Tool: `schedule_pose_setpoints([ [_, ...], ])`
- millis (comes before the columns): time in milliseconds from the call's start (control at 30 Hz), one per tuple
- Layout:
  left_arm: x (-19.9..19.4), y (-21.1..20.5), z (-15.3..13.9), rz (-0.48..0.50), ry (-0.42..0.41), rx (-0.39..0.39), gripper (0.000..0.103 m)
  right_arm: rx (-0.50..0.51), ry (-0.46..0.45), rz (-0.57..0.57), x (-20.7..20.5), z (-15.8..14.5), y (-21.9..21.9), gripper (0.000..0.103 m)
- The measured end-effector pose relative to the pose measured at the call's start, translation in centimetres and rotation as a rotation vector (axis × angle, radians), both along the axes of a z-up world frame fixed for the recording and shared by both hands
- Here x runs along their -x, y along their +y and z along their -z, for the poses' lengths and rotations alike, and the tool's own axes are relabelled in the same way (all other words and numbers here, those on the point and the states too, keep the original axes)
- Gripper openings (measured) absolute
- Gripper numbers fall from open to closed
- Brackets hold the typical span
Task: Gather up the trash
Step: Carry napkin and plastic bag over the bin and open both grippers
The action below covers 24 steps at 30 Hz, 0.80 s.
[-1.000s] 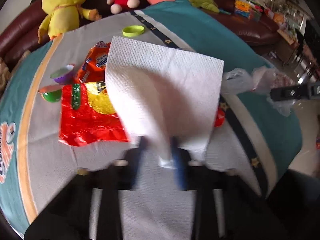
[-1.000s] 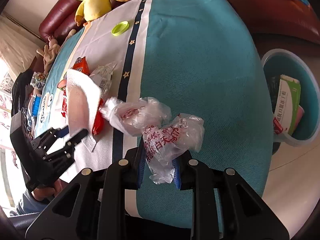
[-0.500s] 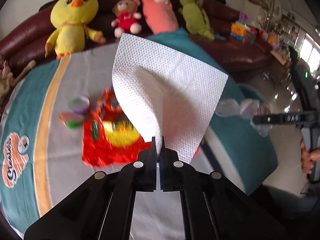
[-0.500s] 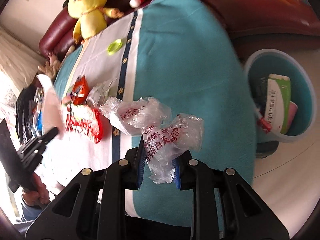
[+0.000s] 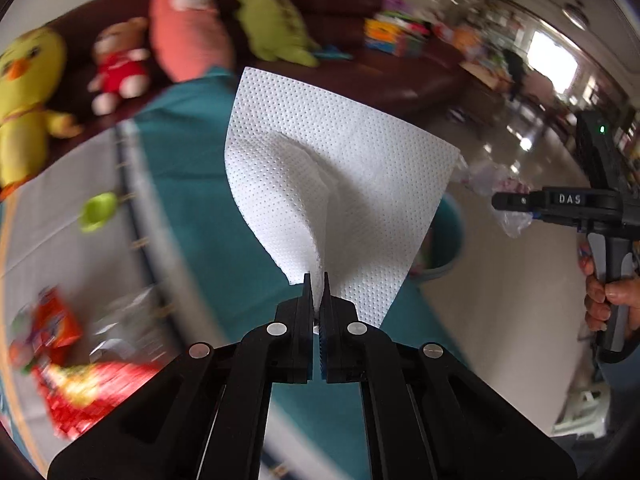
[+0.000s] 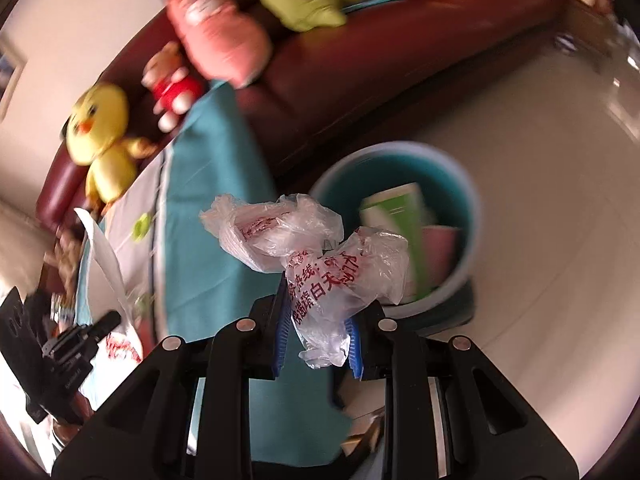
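Note:
My left gripper [image 5: 316, 280] is shut on a white paper towel [image 5: 336, 184], which hangs lifted above the teal tablecloth [image 5: 208, 208]. My right gripper [image 6: 316, 300] is shut on a crumpled clear plastic bag [image 6: 308, 240] with red print, held up in front of a teal bin [image 6: 464, 200] on the floor. The bin holds a green-and-white carton [image 6: 400, 216] and a pink item. In the left wrist view the right gripper [image 5: 516, 202] with the bag shows at the right, with a hand on its handle. Red snack wrappers [image 5: 68, 376] lie on the table at lower left.
Plush toys line a dark red sofa behind the table: a yellow duck [image 5: 24, 92], a small bear [image 5: 116, 64], a pink one [image 5: 184, 24], a green one [image 5: 272, 16]. A green lid [image 5: 98, 206] lies on the cloth. Pale tiled floor [image 6: 560, 240] surrounds the bin.
Both grippers have swung right and risen, away from the wrappers towards the bin side. The left jaws closed fully on the towel. The bin now sits just behind the held bag.

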<state>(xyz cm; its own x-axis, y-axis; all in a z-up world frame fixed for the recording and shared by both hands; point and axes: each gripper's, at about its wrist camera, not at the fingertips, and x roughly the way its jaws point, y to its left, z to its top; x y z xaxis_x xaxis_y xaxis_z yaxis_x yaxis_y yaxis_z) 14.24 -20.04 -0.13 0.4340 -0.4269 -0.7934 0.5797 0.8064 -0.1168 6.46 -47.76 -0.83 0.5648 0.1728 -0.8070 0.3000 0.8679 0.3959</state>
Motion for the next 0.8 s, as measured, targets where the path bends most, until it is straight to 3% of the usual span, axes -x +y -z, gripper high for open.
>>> schedule_pose_setpoints([
  [300,-3.4,-13.4,5.1,0.158,0.129,-0.093,0.003,-0.058,0.004,0.130,-0.1,2.5,-7.7,0.024],
  [600,-7.3,-19.3,9.2,0.189,0.227,-0.153,0.005,-0.080,0.012,0.152,-2.2,4.0,-10.4,0.025],
  [633,-7.7,-19.6,9.5,0.186,0.237,-0.155,0.010,-0.082,0.012,0.154,-2.5,4.1,-10.6,0.025],
  [700,-8.0,-19.7,10.0,0.176,0.240,-0.164,0.039,-0.080,0.016,0.152,-2.9,4.3,-10.8,0.025],
  [733,-8.1,-19.6,10.0,0.169,0.226,-0.166,0.061,-0.077,0.020,0.147,-3.2,4.5,-10.8,0.025],
  [767,-8.1,-19.5,9.9,0.160,0.207,-0.166,0.073,-0.077,0.023,0.142,-3.5,4.6,-10.6,0.025],
  [800,-8.1,-19.2,9.9,0.153,0.191,-0.166,0.074,-0.077,0.029,0.134,-3.7,4.8,-10.5,0.025],
])
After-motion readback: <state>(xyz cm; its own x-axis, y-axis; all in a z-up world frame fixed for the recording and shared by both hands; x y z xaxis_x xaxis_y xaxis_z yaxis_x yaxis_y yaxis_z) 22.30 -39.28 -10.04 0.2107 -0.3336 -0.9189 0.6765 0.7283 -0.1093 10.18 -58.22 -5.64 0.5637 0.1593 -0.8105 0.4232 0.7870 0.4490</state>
